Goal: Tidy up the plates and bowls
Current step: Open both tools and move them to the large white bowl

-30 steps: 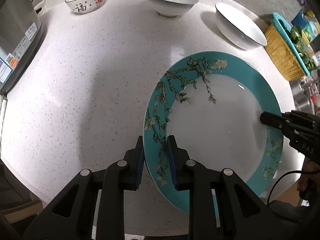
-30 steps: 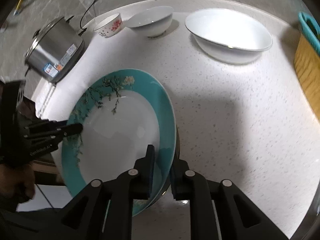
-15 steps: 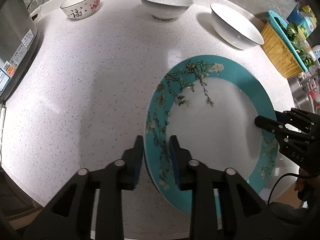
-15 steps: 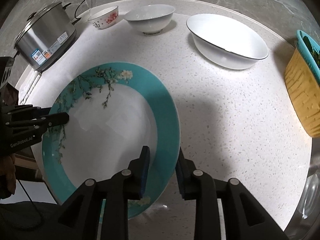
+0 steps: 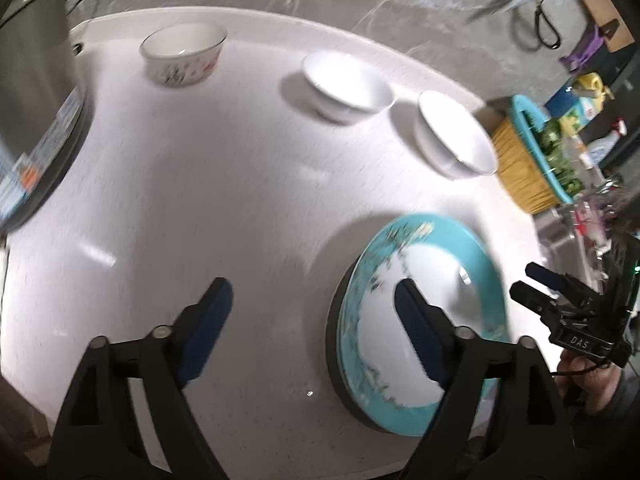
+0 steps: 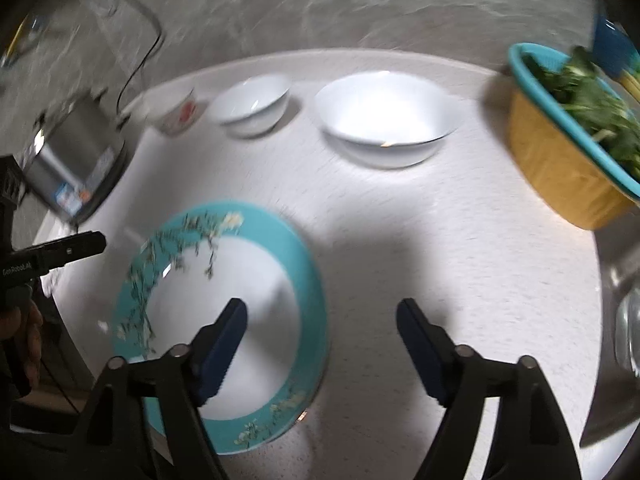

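Note:
A teal-rimmed plate [image 5: 436, 276] [image 6: 256, 264] with a blossom pattern lies flat on the white counter [image 5: 224, 208] near its front edge. My left gripper [image 5: 312, 312] hangs above the plate's left rim, its jaws opening wide with nothing pressed between them. My right gripper [image 6: 320, 332] hovers over the plate's right rim, jaws also opening and free of the plate. At the back stand a small patterned bowl [image 5: 182, 56] [image 6: 180, 110], a medium white bowl [image 5: 346, 86] [image 6: 252, 102] and a large white bowl [image 5: 454, 134] [image 6: 386, 118].
A steel cooker [image 5: 32, 120] [image 6: 72, 168] sits at the counter's left. A yellow and teal basket of greens [image 5: 528, 160] [image 6: 568, 144] stands on the right. A person's hand [image 5: 588, 384] holds the other gripper. Scissors [image 5: 532, 4] hang on the wall.
Both grippers let go of the plate's rim, opened wide and rose. The plate now rests flat on the counter. Both views tilted up toward the back wall.

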A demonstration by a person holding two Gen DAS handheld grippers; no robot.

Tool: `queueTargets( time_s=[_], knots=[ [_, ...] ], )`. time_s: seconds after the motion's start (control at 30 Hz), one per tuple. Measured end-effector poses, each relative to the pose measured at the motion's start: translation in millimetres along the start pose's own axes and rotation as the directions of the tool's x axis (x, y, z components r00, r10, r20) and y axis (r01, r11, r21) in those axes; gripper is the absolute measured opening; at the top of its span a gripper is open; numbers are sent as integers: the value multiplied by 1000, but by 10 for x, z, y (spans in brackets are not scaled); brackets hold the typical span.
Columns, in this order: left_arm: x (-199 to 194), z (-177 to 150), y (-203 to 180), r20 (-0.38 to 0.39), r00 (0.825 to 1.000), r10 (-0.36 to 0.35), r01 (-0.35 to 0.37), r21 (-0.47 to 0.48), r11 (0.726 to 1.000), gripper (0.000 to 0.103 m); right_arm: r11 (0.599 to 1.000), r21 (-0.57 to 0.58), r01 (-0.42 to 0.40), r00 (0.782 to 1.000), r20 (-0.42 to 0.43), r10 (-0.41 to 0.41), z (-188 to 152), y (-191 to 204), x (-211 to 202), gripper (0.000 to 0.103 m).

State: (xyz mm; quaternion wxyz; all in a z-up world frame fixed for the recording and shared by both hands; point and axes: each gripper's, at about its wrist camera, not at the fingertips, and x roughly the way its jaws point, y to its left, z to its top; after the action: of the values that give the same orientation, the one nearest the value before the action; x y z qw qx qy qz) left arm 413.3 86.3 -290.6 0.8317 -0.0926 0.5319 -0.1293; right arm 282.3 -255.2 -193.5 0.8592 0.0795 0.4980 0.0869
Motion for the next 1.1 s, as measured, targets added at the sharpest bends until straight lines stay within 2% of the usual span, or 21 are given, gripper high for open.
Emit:
queueTargets(
  time_s=[0.1, 0.2, 0.27, 0.33, 0.4, 0.47, 0.57, 0.73, 0.87, 0.97, 1.1],
  knots=[
    [-62, 277, -74, 12, 998, -56, 56, 33, 998, 85, 996, 93, -2, 1000, 26, 0, 121, -220, -172, 80],
    [-18, 627, -234, 0, 994, -110, 110, 74, 991, 85, 971, 233, -53, 997, 72, 37, 323, -573, -405, 84],
    [63, 865, -299, -1, 991, -134, 134, 68, 989, 85, 956, 283, -81, 993, 105, 53, 457, -718, -521, 84],
    [158, 1102, -319, 4, 997, -77, 77, 48, 996, 85, 952, 269, -144, 981, 163, 102, 645, -781, -590, 84],
    [244, 1270, -329, 3, 999, -46, 46, 23, 999, 85, 965, 223, -135, 978, 186, 94, 841, -802, -562, 84],
    [324, 1390, -365, -5, 999, -46, 46, 0, 999, 85, 968, 226, -110, 981, 183, 69, 978, -863, -471, 84],
    [481, 1488, -555, -31, 998, -58, 59, 40, 997, 85, 962, 244, -122, 982, 169, 81, 1174, -967, -292, 84],
    [750, 1634, -794, -57, 991, -120, 121, 22, 992, 85, 965, 220, -140, 983, 145, 110, 1421, -942, -139, 84],
    [1057, 1810, -1015, -99, 983, -152, 159, 71, 985, 85, 971, 229, -72, 991, 122, 45, 1543, -977, 21, 84],
    [1330, 1902, -1279, -124, 987, -98, 118, 163, 980, 85, 965, 264, -6, 998, 61, -10, 1571, -1007, 219, 81],
    [1663, 1957, -1489, -166, 981, -97, 129, 198, 972, 85, 965, 260, 33, 999, 5, -36, 1554, -992, 441, 79]
  ],
)
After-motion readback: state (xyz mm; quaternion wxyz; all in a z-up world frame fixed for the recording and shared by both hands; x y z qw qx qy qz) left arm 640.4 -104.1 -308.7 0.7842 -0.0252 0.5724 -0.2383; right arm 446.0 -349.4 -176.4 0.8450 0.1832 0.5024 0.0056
